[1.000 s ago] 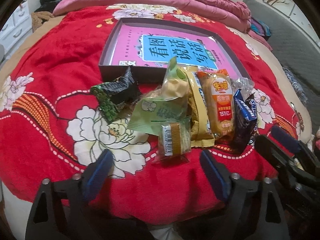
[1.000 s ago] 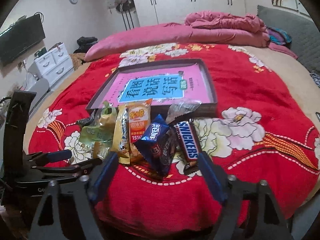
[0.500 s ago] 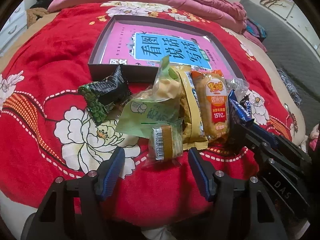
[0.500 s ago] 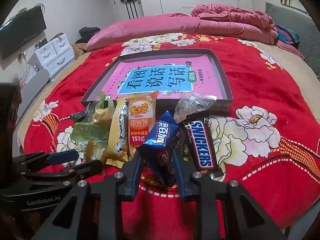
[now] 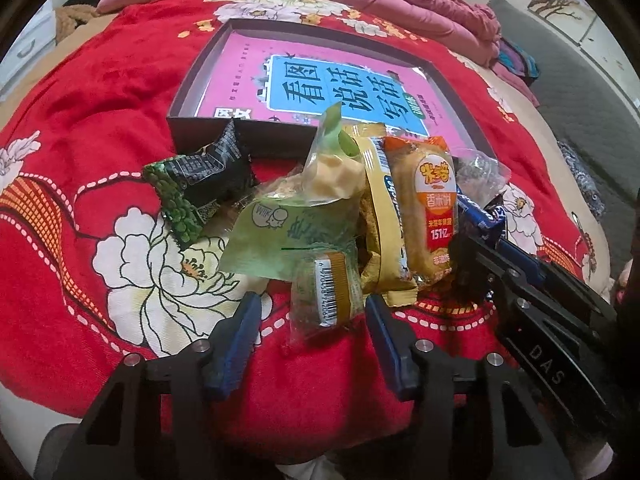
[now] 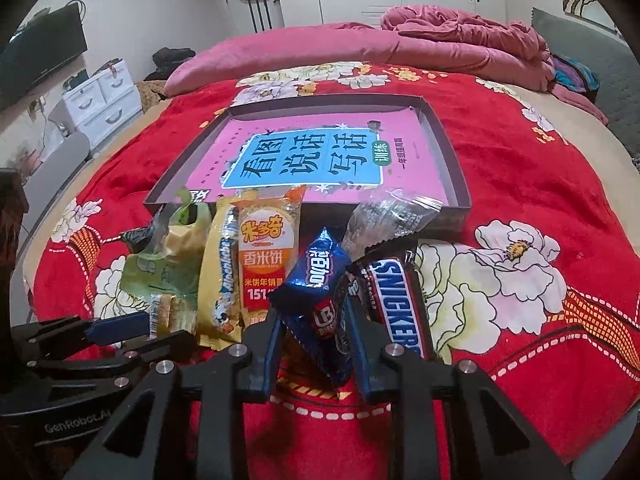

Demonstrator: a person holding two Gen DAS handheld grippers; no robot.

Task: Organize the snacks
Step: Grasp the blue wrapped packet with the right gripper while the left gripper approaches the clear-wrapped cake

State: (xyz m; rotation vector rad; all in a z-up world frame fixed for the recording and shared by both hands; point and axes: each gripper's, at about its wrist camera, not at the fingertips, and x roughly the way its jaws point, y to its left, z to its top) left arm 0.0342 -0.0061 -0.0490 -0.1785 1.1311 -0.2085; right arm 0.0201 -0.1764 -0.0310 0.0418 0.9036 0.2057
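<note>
A pile of snack packets lies on the red flowered bedspread in front of a shallow dark box (image 5: 200,128) (image 6: 448,152) lined with a pink book cover. My right gripper (image 6: 314,322) is shut on a blue biscuit packet (image 6: 316,280), next to a Snickers bar (image 6: 400,304). My left gripper (image 5: 312,312) is open, its fingers on either side of a small clear-wrapped cake with a barcode (image 5: 326,292). An orange rice-cake packet (image 5: 434,204), a yellow packet (image 5: 380,220), a green packet (image 5: 288,232) and a dark green pea packet (image 5: 196,188) lie in the pile.
Pink bedding (image 6: 440,48) is heaped at the far side of the bed. White drawers (image 6: 104,96) stand at the left wall, wardrobes behind. The right gripper's body (image 5: 552,320) crosses the left wrist view at right.
My right gripper moved in and shut on the blue biscuit packet. My left gripper advanced and narrowed around the small barcode cake.
</note>
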